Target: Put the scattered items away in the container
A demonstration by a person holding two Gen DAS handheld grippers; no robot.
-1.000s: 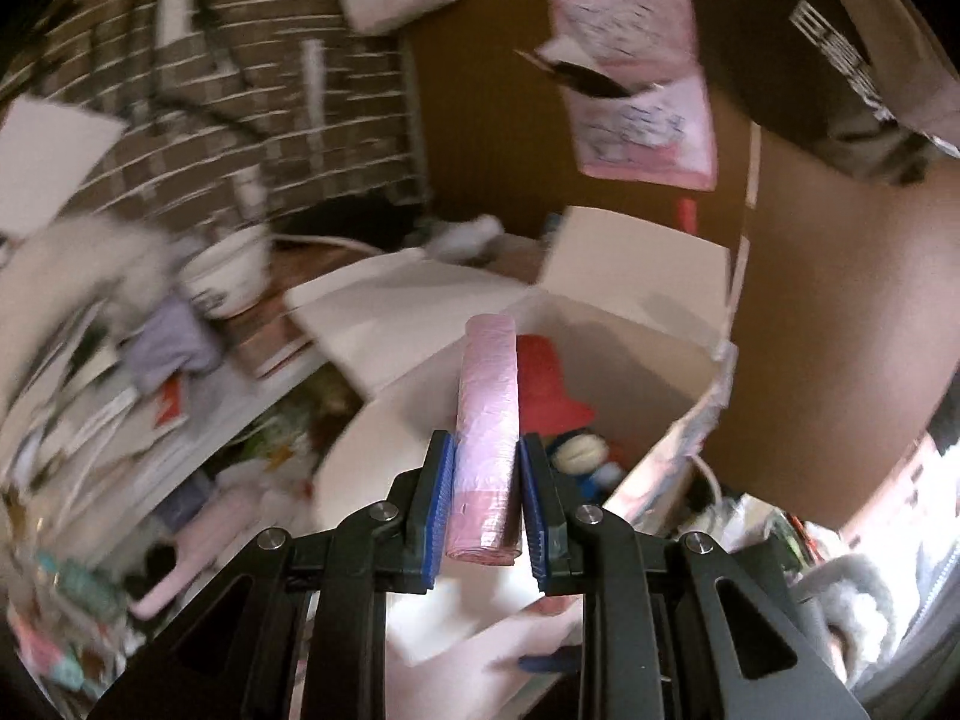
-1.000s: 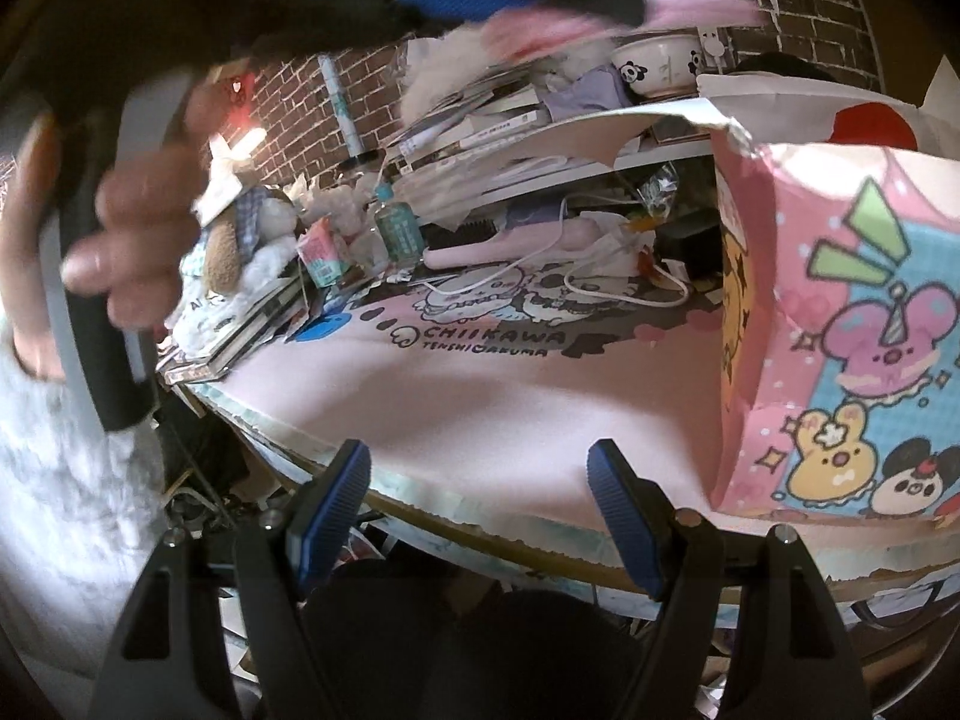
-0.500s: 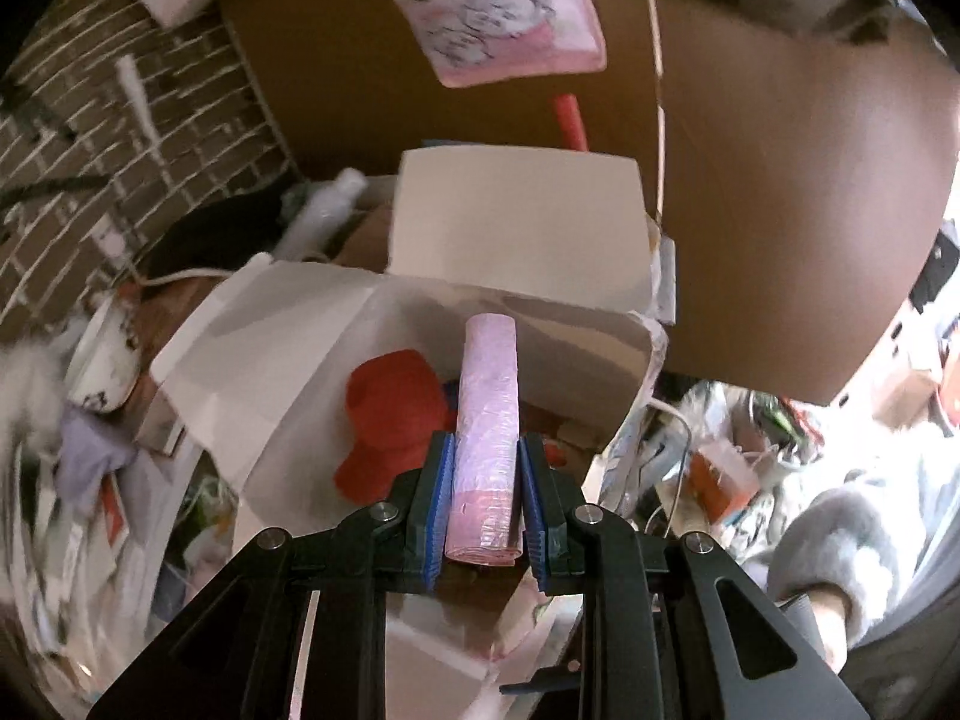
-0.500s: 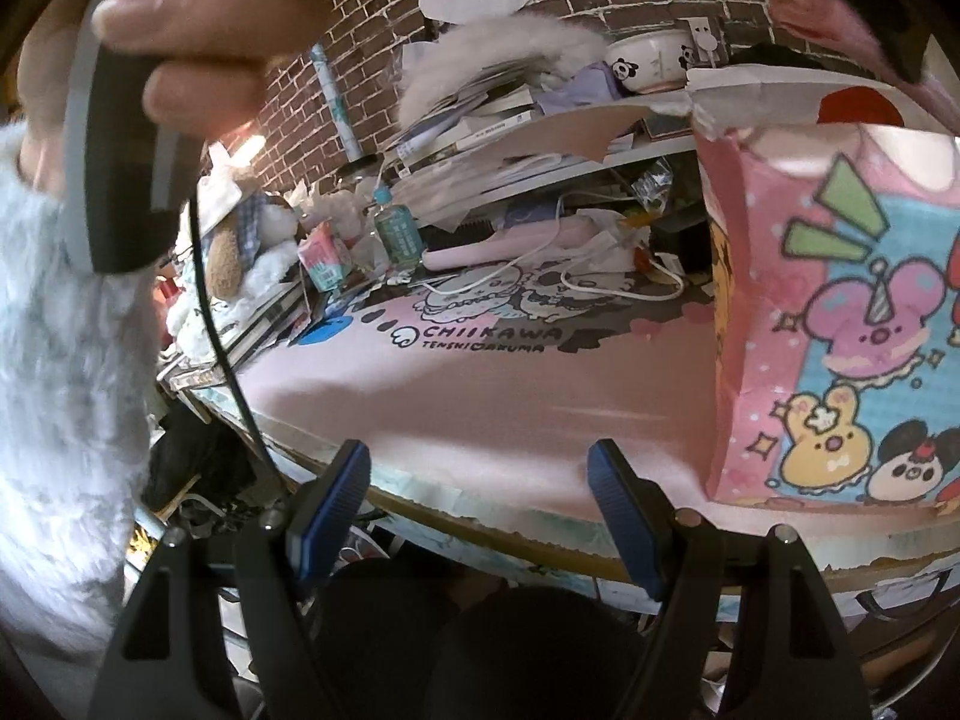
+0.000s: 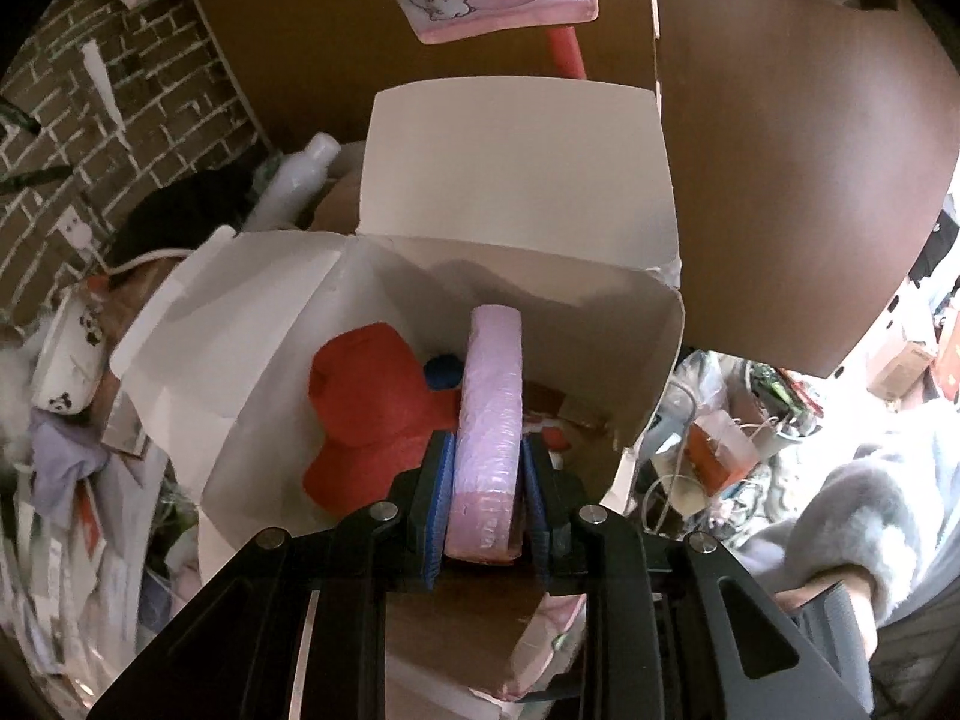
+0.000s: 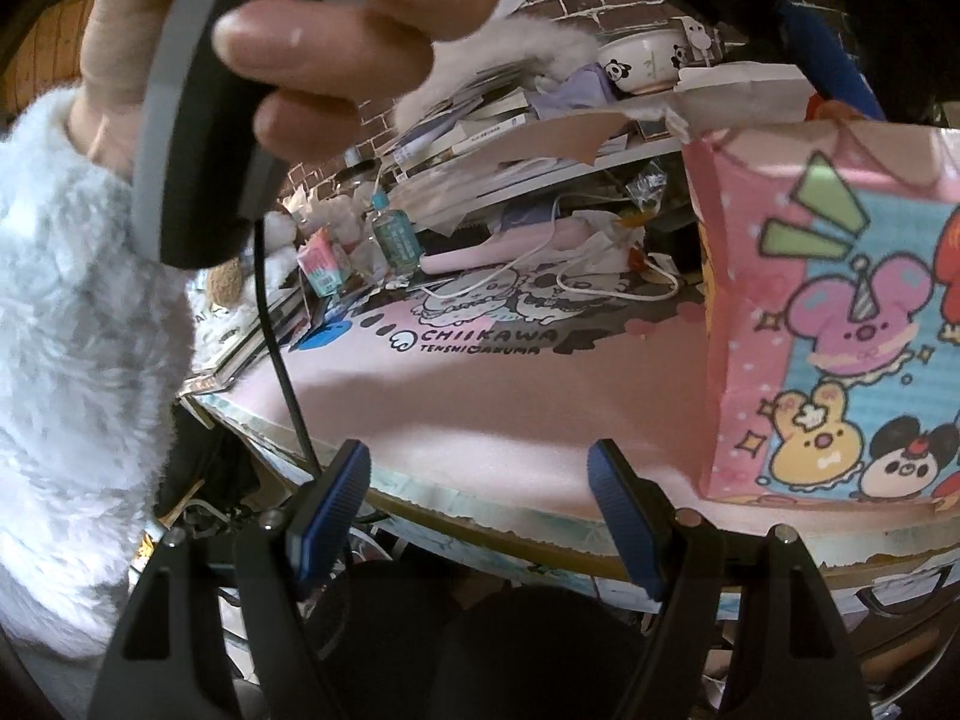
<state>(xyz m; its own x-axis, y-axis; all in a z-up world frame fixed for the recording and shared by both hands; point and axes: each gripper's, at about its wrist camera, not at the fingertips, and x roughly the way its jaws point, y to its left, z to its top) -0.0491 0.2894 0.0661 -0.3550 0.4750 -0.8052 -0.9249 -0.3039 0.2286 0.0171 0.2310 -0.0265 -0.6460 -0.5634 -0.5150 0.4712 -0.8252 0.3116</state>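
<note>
My left gripper [image 5: 485,507] is shut on a pink roll [image 5: 489,414] of plastic bags and holds it over the open top of the paper gift bag [image 5: 282,324]. Inside the bag lie a red plush item [image 5: 366,414] and a small blue object [image 5: 443,372]. In the right wrist view the same bag [image 6: 840,330] shows its pink cartoon side, standing on the pink desk mat [image 6: 480,402]. My right gripper [image 6: 480,492] is open and empty, low at the desk's front edge. The hand holding the left gripper [image 6: 288,42] fills the upper left of that view.
Behind the mat lie a small bottle [image 6: 396,237], a pink box [image 6: 324,261], white cables [image 6: 600,282], stacked papers and a panda bowl [image 6: 636,63]. A brown cardboard panel [image 5: 780,180] stands behind the bag. Clutter and the other sleeve [image 5: 858,516] show at right.
My left gripper has swung over the gift bag's opening with the pink roll, now looking down into it. The right gripper has stayed still and open.
</note>
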